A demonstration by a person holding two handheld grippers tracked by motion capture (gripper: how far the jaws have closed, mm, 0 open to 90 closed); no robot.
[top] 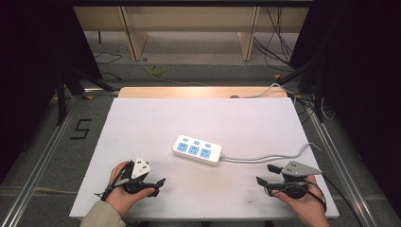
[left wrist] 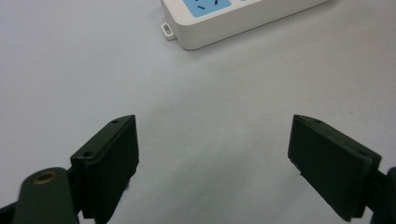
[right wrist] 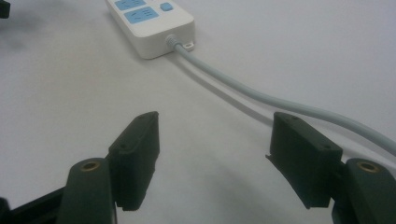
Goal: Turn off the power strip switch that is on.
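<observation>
A white power strip point(top: 197, 150) with three blue sockets lies flat near the middle of the white table top point(top: 156, 118). Its grey cable point(top: 269, 157) runs off to the right. My left gripper point(top: 160, 186) rests near the front left edge, open, nothing between its jaws, pointing right toward the strip. My right gripper point(top: 265, 173) sits at the front right, open and holding nothing, pointing left. In the left gripper view the open gripper point(left wrist: 212, 128) faces the strip's end point(left wrist: 224, 18). In the right gripper view the gripper point(right wrist: 215, 121) stands beside the cable point(right wrist: 261, 95), with the strip point(right wrist: 149, 21) beyond.
The white board lies on a wooden table whose far edge point(top: 203, 92) shows. Metal frame rails point(top: 45, 151) flank both sides. A taped "5" point(top: 81, 128) marks the floor at left. Wooden furniture legs point(top: 135, 38) and loose cables point(top: 276, 42) are behind the table.
</observation>
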